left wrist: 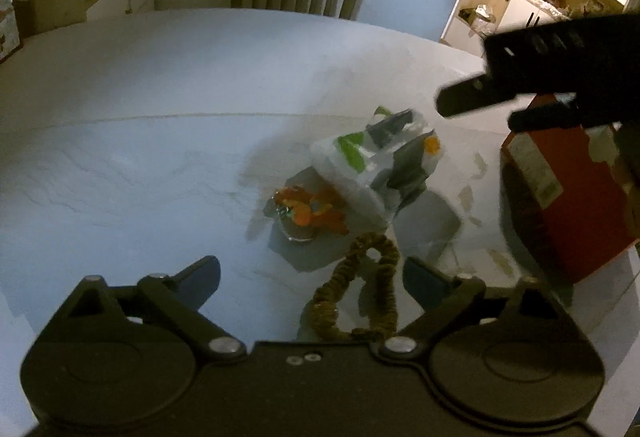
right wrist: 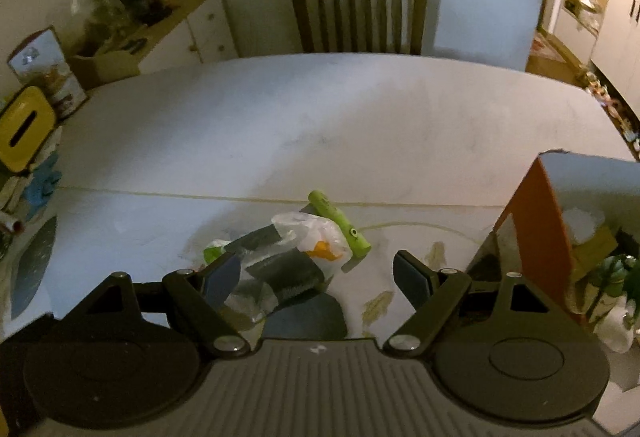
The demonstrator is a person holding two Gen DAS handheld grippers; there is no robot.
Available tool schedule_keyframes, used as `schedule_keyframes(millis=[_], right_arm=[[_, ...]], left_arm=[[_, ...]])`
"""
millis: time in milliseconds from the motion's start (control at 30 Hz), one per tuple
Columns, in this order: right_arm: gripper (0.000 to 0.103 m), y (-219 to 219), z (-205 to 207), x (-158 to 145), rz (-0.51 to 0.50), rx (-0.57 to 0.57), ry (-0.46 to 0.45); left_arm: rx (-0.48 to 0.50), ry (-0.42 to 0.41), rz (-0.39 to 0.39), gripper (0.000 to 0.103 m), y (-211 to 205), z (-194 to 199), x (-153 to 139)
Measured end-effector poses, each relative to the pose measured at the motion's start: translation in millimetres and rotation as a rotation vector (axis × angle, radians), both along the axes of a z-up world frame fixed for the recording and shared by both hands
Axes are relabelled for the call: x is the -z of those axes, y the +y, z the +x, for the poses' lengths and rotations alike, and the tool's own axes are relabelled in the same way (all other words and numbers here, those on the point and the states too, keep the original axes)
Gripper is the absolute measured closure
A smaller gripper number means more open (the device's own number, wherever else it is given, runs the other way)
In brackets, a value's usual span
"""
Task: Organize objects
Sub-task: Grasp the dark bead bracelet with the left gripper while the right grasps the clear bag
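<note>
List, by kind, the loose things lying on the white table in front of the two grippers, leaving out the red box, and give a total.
Clear plastic bag with dark items inside: 1
Green tube: 1
Brown fabric loop: 1
Orange bundle, too blurred to name: 1
Total: 4

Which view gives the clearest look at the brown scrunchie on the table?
The left wrist view. The brown scrunchie lies in full sight as a twisted loop on the table, between the open left gripper fingers. The right wrist view does not show it; its own gripper body covers that near stretch of table.
</note>
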State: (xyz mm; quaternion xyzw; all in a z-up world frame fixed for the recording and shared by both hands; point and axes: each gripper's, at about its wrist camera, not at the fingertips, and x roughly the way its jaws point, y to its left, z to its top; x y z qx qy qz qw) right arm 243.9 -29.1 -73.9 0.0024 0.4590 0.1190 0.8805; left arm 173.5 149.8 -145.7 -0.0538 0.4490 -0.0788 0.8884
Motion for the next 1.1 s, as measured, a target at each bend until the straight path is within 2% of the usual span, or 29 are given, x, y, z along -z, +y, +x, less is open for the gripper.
schedule_keyframes(millis=[400,667,867,1000,1100], right_arm=[[0.019,33,37,27,-0.065,0.068,0.049],[0.019,39,47,50,-0.091,0.077,0.103],[0.019,28,40,60,-0.092,0.067,0.148],[0.019,14,30,66,-0.079,0.065,0.183],[0.019,3,24,67,-0.054,0.073,0.202]], left_arm=[[0.029,0.015,0.017,0.018,0,8,12],[0.091,0.007,0.028,0.032,-8,9,16],[0.131,-0.006,0.034,0.051,-13,7,16],[0.16,-0.002,0.016,0.069,-18,8,16],[0.166,0.002,0.01,0.074,-20,8,16]])
